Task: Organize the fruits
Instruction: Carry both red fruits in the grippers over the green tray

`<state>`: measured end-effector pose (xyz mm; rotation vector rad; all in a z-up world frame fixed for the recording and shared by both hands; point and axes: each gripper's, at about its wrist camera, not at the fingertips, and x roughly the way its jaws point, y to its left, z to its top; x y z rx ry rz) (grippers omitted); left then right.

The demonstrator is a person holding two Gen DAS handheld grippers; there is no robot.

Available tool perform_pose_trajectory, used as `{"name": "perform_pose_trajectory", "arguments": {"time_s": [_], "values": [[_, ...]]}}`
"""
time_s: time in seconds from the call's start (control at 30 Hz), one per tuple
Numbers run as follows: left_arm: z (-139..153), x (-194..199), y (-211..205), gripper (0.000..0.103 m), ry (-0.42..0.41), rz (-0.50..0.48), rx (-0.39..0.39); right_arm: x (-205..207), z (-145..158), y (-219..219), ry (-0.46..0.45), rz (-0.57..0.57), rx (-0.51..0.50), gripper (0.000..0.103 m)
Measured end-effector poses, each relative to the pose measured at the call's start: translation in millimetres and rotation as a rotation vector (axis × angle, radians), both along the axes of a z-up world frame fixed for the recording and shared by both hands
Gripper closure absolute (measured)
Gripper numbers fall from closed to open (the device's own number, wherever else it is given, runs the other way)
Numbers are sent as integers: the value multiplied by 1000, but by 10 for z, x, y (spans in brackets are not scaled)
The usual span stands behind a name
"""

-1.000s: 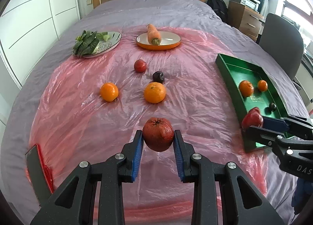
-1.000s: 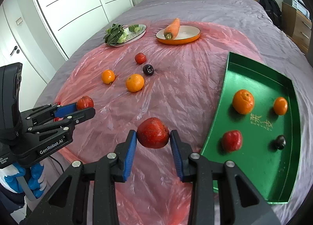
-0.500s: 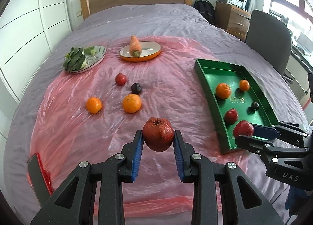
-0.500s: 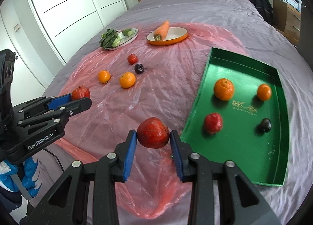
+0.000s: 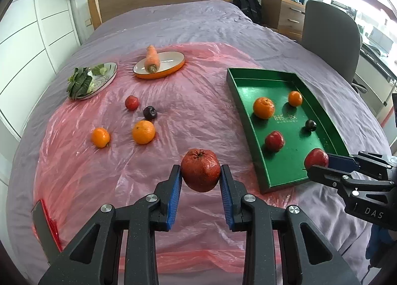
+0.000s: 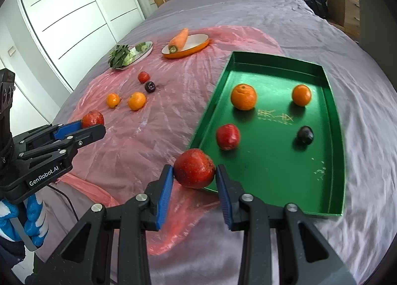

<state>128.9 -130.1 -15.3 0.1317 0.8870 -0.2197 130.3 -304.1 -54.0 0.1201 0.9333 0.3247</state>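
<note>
Left wrist view: the left gripper (image 5: 200, 180) squeezes a red apple (image 5: 200, 173) in the air over the pink plastic sheet (image 5: 198, 101). If the pads slip, it could fall and roll off the bed (image 5: 173, 19).

Right wrist view: the right gripper (image 6: 194, 180) squeezes another red apple (image 6: 194, 171) at the near corner of the green tray (image 6: 337, 121), which holds 4 fruits. Dropped early, it could miss.

The gold characters printed on the green tray (image 6: 332, 121) floor are too blurred to read. A red-edged flat object (image 5: 46, 223) by the bed's near left side is cut off and unidentifiable. The person's blue-and-white gloved hand (image 6: 32, 218) runs past the frame edge.
</note>
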Motion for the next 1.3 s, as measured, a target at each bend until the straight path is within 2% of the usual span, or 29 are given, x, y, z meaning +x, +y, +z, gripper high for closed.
{"name": "perform_pose_trajectory", "arguments": {"time_s": [0.33,0.77,1.3], "values": [[1,-12,-372,77,13,-60,10,-82,-55,-417,1,-68,21,64],[-161,41,-1155,77,72,-202,10,29,-226,-1014,12,-157,15,64],[-558,263,-1700,77,159,-282,41,292,-563,-1194,46,-149,2,64]]}}
